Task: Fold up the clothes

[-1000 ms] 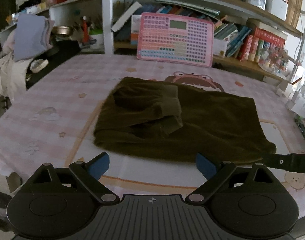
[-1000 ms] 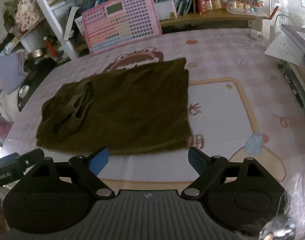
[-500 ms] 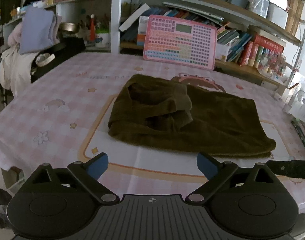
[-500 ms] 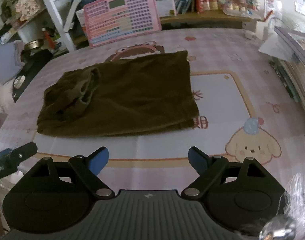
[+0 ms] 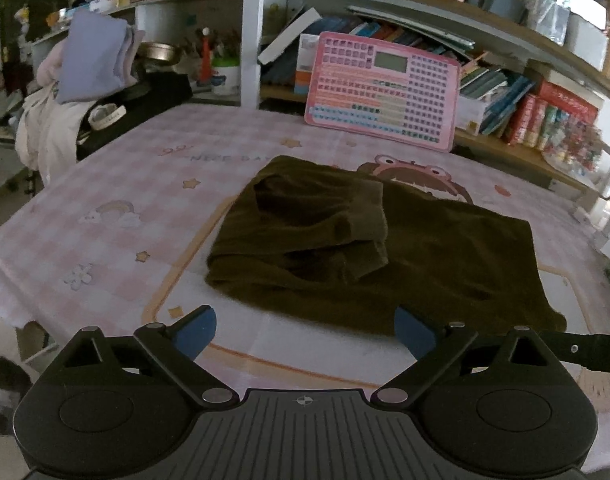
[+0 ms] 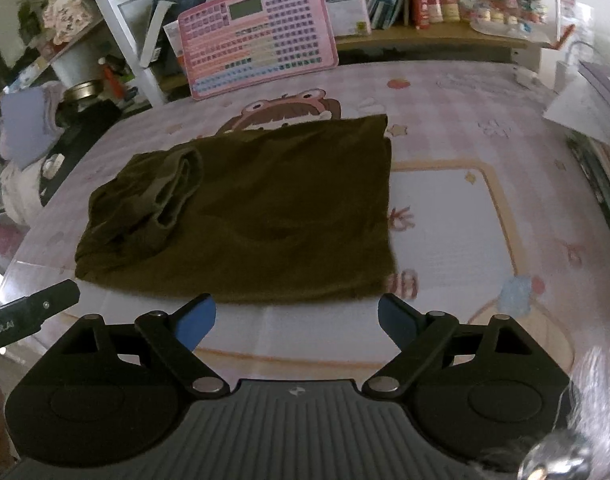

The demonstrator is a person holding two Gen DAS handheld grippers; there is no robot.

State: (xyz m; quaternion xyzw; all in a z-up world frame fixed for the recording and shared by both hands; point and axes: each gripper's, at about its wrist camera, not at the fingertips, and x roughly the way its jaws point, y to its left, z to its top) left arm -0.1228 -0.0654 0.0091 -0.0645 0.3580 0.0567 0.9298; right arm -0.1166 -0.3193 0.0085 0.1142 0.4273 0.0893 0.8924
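Both grippers, left (image 5: pixel 305 330) and right (image 6: pixel 297 318), hover spread wide and empty at the near edge of the olive-brown garment (image 6: pixel 265 216), sleeves folded in at its left end; any further fold needs matched corners.

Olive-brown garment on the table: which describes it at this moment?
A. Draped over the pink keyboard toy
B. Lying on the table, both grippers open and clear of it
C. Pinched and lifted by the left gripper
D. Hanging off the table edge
B: the olive-brown garment lies on the table, partly folded, while the left gripper and the right gripper both have spread jaws holding nothing, short of its near edge.
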